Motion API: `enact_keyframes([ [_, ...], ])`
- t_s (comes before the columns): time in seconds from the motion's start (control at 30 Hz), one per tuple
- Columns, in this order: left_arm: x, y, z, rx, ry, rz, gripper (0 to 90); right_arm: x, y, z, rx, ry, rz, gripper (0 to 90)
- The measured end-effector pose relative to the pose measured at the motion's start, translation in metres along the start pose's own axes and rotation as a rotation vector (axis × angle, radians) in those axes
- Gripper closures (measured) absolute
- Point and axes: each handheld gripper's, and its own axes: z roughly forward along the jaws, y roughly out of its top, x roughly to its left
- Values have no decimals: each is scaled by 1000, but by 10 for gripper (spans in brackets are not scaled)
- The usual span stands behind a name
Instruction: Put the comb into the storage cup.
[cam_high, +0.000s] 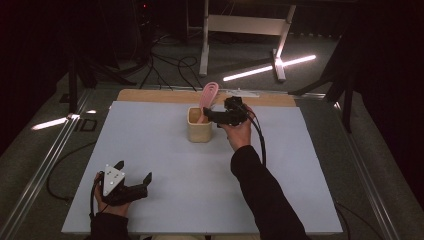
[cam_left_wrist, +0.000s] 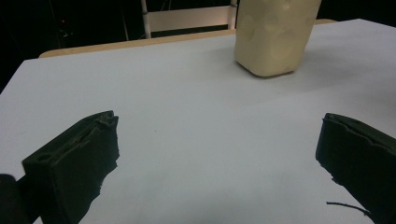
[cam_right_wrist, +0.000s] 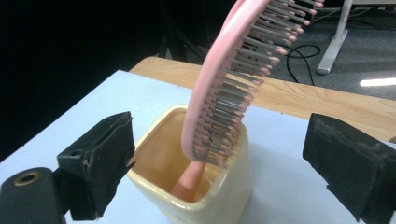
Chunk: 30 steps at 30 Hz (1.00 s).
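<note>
Right gripper (cam_high: 209, 115) stands open beside the cup (cam_high: 199, 131), clear of the brush (cam_high: 207, 96) inside; left gripper (cam_high: 134, 172), open, near edge, bare mat (cam_high: 165, 165) between.

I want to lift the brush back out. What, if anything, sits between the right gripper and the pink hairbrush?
Nothing visible: the right gripper is open around the hairbrush standing in the cream cup.

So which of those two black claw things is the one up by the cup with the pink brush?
The right gripper, held at the cream cup where the pink hairbrush stands handle down. Its jaws are open, clear of the brush. The left gripper rests open near the table's front edge.
</note>
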Motion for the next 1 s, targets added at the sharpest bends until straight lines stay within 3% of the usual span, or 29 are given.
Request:
enact_keyframes([
  [0.33,0,0,1,5,-1,4,0,-9,-9,-11,20,-13,-12,87],
  [0.77,-1,0,1,9,0,6,0,-24,-22,-30,30,-16,6,88],
  [1.0,-1,-1,2,11,0,7,0,-26,-32,-41,46,-18,-25,87],
])
